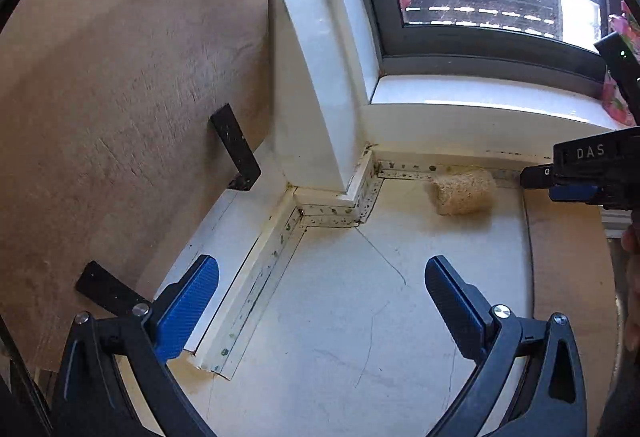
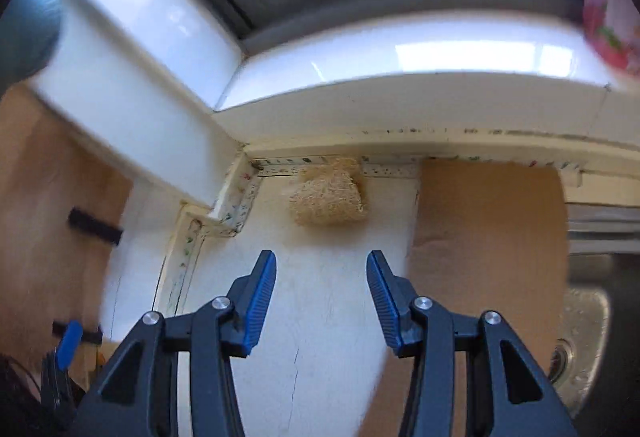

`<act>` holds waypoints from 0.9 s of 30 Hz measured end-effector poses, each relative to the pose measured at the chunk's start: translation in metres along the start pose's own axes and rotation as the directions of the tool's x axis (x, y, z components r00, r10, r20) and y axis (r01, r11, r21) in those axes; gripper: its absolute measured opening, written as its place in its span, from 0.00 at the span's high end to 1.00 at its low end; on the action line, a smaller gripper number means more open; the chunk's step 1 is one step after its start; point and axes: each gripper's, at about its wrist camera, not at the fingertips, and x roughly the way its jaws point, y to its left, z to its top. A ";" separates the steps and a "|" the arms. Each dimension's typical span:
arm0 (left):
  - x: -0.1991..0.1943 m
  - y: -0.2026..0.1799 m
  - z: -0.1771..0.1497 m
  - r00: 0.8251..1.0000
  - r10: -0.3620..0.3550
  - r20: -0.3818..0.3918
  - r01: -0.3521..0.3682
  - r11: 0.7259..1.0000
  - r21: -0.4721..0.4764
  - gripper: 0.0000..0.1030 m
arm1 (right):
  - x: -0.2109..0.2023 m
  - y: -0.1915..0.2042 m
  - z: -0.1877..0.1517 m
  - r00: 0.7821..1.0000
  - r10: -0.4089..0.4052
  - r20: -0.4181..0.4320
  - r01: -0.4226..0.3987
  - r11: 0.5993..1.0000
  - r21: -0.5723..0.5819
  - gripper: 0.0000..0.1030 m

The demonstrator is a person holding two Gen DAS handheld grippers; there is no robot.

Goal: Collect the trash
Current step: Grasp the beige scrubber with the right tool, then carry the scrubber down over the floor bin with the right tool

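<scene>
A tan, fibrous scrub pad point(image 1: 464, 193) point(image 2: 328, 197) lies on the white counter point(image 1: 340, 317), pushed against the speckled strip under the window sill. My left gripper point(image 1: 322, 269) is open wide over the bare counter, with the pad ahead and to its right. My right gripper point(image 2: 321, 261) is open with nothing between its blue pads, and the scrub pad sits straight ahead, apart from it. In the left wrist view the right gripper point(image 1: 540, 183) enters from the right edge, close beside the pad. The left gripper's blue pad point(image 2: 68, 345) shows low at the left of the right wrist view.
A wooden panel point(image 1: 120, 117) with black brackets point(image 1: 236, 149) stands at the left. The white window sill point(image 1: 480, 97) and a white corner post point(image 1: 316, 97) close off the back. A brown board point(image 2: 488, 237) covers the counter's right part, and a steel sink point(image 2: 584, 337) lies beyond it.
</scene>
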 end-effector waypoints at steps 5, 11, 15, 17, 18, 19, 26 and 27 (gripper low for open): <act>0.024 0.011 -0.009 0.998 0.023 -0.052 -0.024 0.999 -0.025 0.01 | 0.047 -0.026 0.023 0.998 0.054 -0.029 -0.048 0.986 0.157 0.54; 0.042 0.022 -0.016 0.995 0.030 -0.093 -0.034 0.998 -0.048 0.01 | 0.085 -0.027 0.035 0.998 0.042 -0.056 -0.031 0.984 0.175 0.54; 0.051 0.026 -0.015 0.994 0.024 -0.106 -0.030 0.998 -0.062 0.01 | 0.103 -0.027 0.034 0.998 0.052 -0.044 -0.042 0.981 0.190 0.54; 0.053 0.027 -0.017 0.994 0.016 -0.109 -0.024 0.998 -0.066 0.01 | 0.104 -0.023 0.034 0.999 0.039 -0.028 -0.034 0.986 0.160 0.55; 0.053 0.027 -0.017 0.994 0.014 -0.111 -0.021 0.998 -0.066 0.01 | 0.105 -0.020 0.035 0.999 0.032 -0.023 -0.029 0.989 0.142 0.58; 0.051 0.026 -0.017 0.994 0.011 -0.112 -0.019 0.998 -0.063 0.01 | 0.104 -0.016 0.034 1.000 0.021 -0.017 -0.019 0.993 0.117 0.64; 0.038 0.019 -0.029 0.990 -0.010 -0.140 0.006 1.000 -0.030 0.01 | 0.080 0.005 0.016 0.998 0.051 -0.025 -0.050 0.998 0.050 0.84; 0.032 0.019 -0.030 0.990 -0.012 -0.139 0.008 1.000 -0.026 0.01 | 0.072 0.007 0.011 0.998 0.064 -0.028 -0.063 0.997 0.046 0.85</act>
